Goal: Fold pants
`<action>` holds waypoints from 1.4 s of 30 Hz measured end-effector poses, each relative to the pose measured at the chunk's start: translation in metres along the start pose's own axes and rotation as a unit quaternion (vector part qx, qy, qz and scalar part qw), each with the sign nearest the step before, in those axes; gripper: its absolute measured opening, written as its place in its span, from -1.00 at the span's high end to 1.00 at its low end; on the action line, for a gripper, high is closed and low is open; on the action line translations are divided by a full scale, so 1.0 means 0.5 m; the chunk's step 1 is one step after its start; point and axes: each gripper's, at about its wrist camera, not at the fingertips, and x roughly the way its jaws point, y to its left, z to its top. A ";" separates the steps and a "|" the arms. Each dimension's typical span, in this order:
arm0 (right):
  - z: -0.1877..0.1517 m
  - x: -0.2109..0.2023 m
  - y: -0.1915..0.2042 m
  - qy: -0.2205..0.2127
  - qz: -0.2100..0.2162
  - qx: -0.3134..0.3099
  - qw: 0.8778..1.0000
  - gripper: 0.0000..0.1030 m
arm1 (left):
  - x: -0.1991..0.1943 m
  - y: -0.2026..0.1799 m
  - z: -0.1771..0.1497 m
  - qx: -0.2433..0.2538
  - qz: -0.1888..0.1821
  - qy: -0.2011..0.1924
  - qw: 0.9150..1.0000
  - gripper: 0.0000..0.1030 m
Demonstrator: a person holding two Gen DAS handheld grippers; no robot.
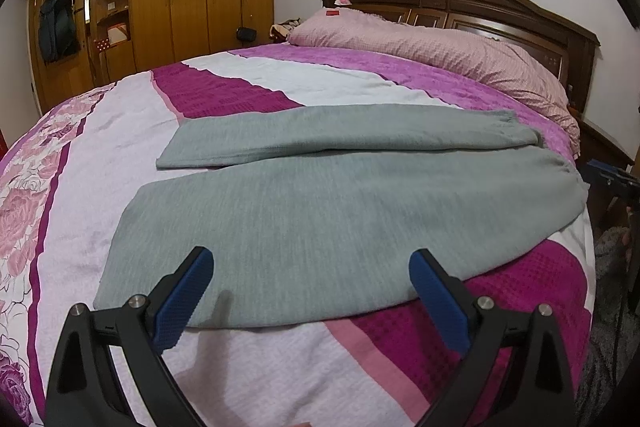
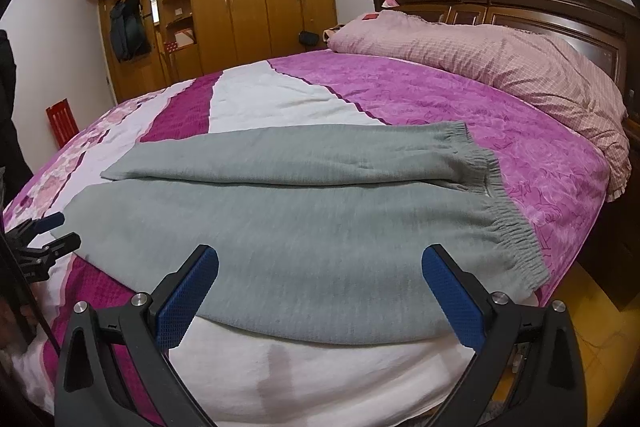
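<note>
pants (image 1: 304, 211): grey, flat along bed (image 1: 280, 379) near edge, legs apart
left gripper (image 1: 310, 291): jaws wide, empty
right gripper (image 2: 320, 291): jaws wide, empty
risk: pinching one fabric layer, or bedspread, causes bunching

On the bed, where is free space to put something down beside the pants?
Free: bedspread between the grey pants and the pillow; the white strip at the near edge, by the left gripper. Crowded: the middle, under the pants.

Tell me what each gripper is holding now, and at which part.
Nothing is held. The left gripper and the right gripper are both open above the near edge of the grey sweatpants, which lie flat on the bedspread.
</note>
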 end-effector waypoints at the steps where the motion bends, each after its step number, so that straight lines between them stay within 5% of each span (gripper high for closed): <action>1: 0.000 0.001 0.000 0.001 0.000 0.000 1.000 -0.99 | 0.000 -0.001 -0.001 0.000 0.000 0.000 1.000 -0.95; 31: -0.003 -0.005 -0.006 -0.007 0.007 0.012 1.000 -0.99 | 0.012 0.005 0.003 -0.004 -0.014 0.021 1.000 -0.95; 36: 0.012 -0.038 -0.036 -0.046 0.058 0.051 0.996 -0.99 | 0.012 0.009 0.005 -0.012 0.010 0.024 1.000 -0.96; 39: 0.020 -0.035 -0.056 -0.027 0.090 0.073 0.993 -0.99 | 0.010 0.009 0.015 -0.013 0.031 0.035 0.999 -0.95; 42: 0.049 -0.018 -0.108 0.014 0.168 0.092 0.981 -0.99 | -0.011 0.003 0.057 -0.008 0.006 0.029 1.000 -0.95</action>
